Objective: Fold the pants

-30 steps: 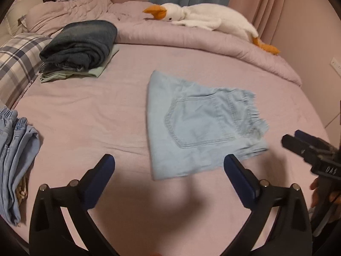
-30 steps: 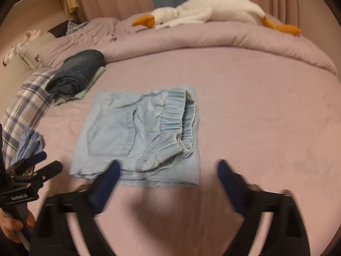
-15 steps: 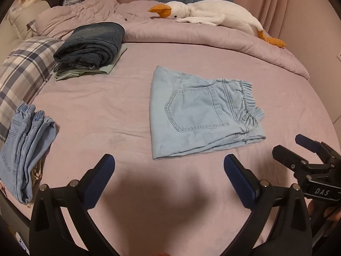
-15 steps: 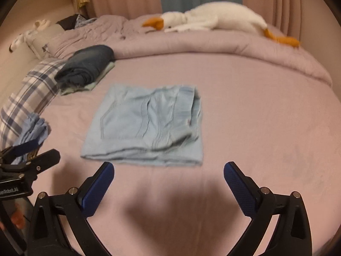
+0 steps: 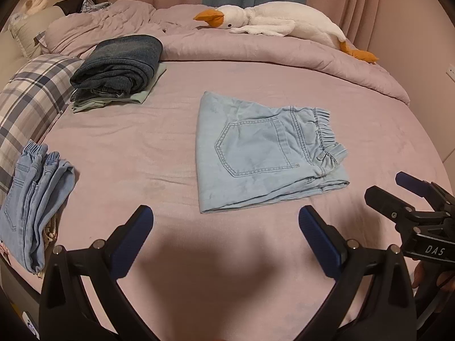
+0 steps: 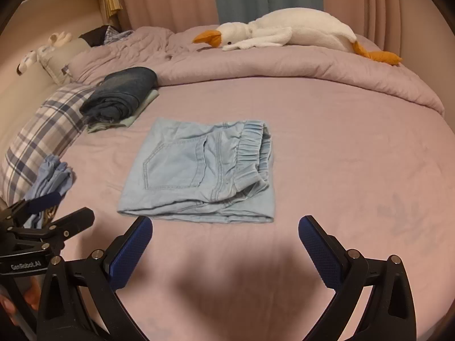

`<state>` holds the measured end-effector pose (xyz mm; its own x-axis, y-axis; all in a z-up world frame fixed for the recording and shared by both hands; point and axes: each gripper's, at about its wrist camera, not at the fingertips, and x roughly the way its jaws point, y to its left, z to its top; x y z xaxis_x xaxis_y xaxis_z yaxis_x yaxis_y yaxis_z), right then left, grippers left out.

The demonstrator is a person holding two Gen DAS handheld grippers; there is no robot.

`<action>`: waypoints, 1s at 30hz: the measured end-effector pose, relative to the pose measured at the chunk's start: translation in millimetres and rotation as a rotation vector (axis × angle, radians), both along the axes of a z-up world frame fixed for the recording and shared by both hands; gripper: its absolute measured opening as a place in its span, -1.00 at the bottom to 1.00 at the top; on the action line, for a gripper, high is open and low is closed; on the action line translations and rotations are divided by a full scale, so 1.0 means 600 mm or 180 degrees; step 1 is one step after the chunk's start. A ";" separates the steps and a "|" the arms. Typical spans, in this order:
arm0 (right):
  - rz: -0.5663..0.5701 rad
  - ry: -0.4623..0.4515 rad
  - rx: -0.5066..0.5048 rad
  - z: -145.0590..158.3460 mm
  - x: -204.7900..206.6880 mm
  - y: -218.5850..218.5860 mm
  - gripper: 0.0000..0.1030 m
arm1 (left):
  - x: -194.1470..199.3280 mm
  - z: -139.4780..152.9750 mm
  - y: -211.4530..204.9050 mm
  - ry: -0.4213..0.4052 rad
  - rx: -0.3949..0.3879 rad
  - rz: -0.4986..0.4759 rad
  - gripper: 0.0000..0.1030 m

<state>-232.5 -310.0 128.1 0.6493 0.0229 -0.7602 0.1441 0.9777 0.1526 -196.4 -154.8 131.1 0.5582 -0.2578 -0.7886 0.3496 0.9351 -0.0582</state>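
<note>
Light blue denim pants (image 5: pixel 264 153) lie folded into a flat square on the pink bed, back pocket up, elastic waistband to the right; they also show in the right wrist view (image 6: pixel 202 170). My left gripper (image 5: pixel 224 238) is open and empty, held back from the pants' near edge. My right gripper (image 6: pixel 224 244) is open and empty, also short of the near edge. Each gripper shows at the side of the other's view.
A stack of folded dark jeans on a green garment (image 5: pixel 119 68) lies at the back left. More light denim pants (image 5: pixel 34 199) lie at the left edge by a plaid pillow (image 5: pixel 28 96). A plush goose (image 5: pixel 278 25) rests on the rolled duvet (image 5: pixel 284 54).
Both grippers have pulled back and up from the folded pants, so the pants sit farther away in both views. The pants lie still.
</note>
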 end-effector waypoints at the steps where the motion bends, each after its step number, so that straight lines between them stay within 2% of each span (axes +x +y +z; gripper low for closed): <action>1: 0.0000 0.0003 -0.0001 0.000 0.000 0.001 0.98 | 0.000 0.000 0.000 -0.0003 -0.0002 0.0001 0.99; 30: 0.0065 -0.0046 -0.0055 0.014 -0.001 0.014 0.98 | 0.001 0.002 0.002 0.0012 -0.0042 0.0018 0.99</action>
